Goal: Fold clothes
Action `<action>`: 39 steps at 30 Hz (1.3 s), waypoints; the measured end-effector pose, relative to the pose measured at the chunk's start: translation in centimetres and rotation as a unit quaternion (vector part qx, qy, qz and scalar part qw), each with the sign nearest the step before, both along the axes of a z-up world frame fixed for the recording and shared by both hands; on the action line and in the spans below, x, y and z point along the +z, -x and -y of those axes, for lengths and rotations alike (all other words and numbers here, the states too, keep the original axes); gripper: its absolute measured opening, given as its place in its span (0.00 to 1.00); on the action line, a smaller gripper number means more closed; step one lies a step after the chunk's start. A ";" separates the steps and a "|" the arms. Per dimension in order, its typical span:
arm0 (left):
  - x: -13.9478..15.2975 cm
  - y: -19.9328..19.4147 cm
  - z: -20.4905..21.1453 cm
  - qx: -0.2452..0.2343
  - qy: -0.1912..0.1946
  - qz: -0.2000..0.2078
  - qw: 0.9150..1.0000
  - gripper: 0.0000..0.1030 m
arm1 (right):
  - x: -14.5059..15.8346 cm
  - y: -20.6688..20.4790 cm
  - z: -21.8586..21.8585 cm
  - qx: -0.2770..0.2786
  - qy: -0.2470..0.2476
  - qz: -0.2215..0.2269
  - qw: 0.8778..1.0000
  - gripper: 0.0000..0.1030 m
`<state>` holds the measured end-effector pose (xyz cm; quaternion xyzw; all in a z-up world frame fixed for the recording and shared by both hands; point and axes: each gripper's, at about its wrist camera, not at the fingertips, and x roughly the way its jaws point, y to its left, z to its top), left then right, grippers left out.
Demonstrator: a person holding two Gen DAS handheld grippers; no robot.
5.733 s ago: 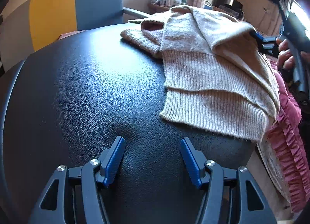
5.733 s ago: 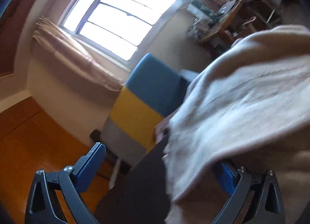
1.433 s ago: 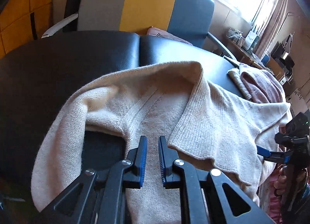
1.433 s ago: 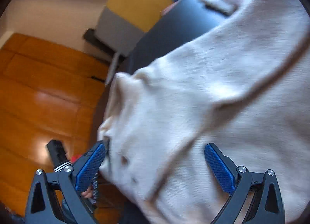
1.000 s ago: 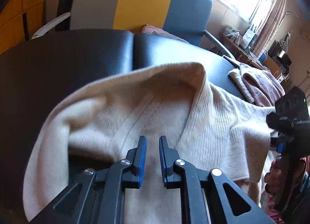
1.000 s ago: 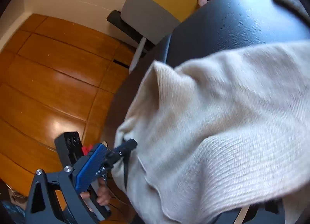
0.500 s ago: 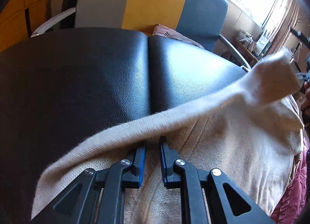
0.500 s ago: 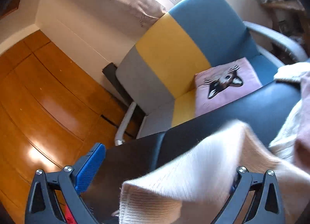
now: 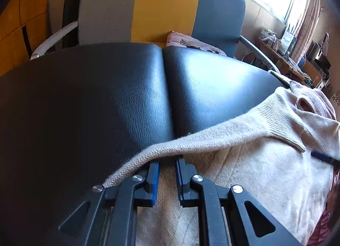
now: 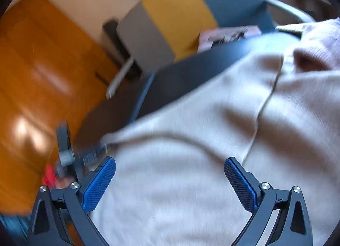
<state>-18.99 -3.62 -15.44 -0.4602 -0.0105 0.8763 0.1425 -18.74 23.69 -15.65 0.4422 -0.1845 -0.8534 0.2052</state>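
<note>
A beige knit sweater lies on the black padded table, its near edge pulled to the front. One sleeve with a ribbed cuff is folded across the body. My left gripper is shut on the sweater, with fabric between its blue pads and a fold draped over its tips. In the blurred right wrist view my right gripper hovers open over the sweater, its pads clear of the cloth. The other gripper's blue tip pokes in at the right.
A grey, yellow and blue armchair stands behind the table with a pink cushion on its seat. A pinkish garment lies at the table's far right. A cluttered desk is beyond it, and the wooden floor is to the left.
The sweater slid toward the near edge, baring more black table. The sleeve the right gripper carried across now lies on the body, and that gripper has dropped over the cloth.
</note>
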 end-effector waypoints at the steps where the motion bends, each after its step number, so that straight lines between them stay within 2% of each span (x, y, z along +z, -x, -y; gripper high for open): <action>1: -0.1 0.2 -0.1 -0.002 0.003 -0.005 1.000 0.12 | -0.8 -0.3 0.9 0.014 -0.024 0.007 1.000 1.00; 4: -0.3 0.4 -0.2 -0.006 0.012 -0.023 1.000 0.12 | -3.3 0.6 3.6 0.030 -0.103 0.028 0.994 1.00; 6: -0.4 0.7 -0.3 -0.015 0.018 -0.031 0.999 0.12 | -3.6 1.4 5.1 0.033 -0.147 0.006 0.989 1.00; 9: -0.5 2.3 0.1 -0.026 0.011 -0.031 0.999 0.13 | -4.0 3.5 6.9 0.024 -0.182 0.001 0.983 1.00; 13: -0.5 5.6 1.3 -0.032 -0.016 -0.025 0.999 0.09 | -4.3 5.8 9.3 0.013 -0.225 -0.013 0.974 1.00; 19: -0.7 11.8 3.8 -0.023 -0.045 -0.021 0.999 0.08 | -3.9 10.9 10.3 0.001 -0.223 -0.020 0.975 1.00; 23: -0.6 15.3 4.7 -0.023 -0.020 -0.024 0.999 0.08 | -3.8 13.6 12.0 -0.011 -0.228 -0.030 0.973 1.00; 27: 0.4 17.4 5.9 -0.027 -0.011 0.010 1.000 0.08 | -3.9 14.7 13.1 -0.015 -0.235 -0.043 0.971 1.00; 32: 3.0 14.1 10.2 0.020 -0.011 -0.004 1.000 0.12 | -3.8 14.2 13.4 -0.017 -0.228 -0.049 0.972 1.00; 36: 5.4 8.0 15.6 0.084 -0.026 -0.012 0.996 0.16 | -3.9 14.8 13.2 -0.017 -0.227 -0.049 0.972 1.00; 39: 6.0 2.1 18.5 0.120 -0.003 -0.010 0.993 0.16 | -4.0 14.9 13.3 -0.018 -0.229 -0.050 0.972 1.00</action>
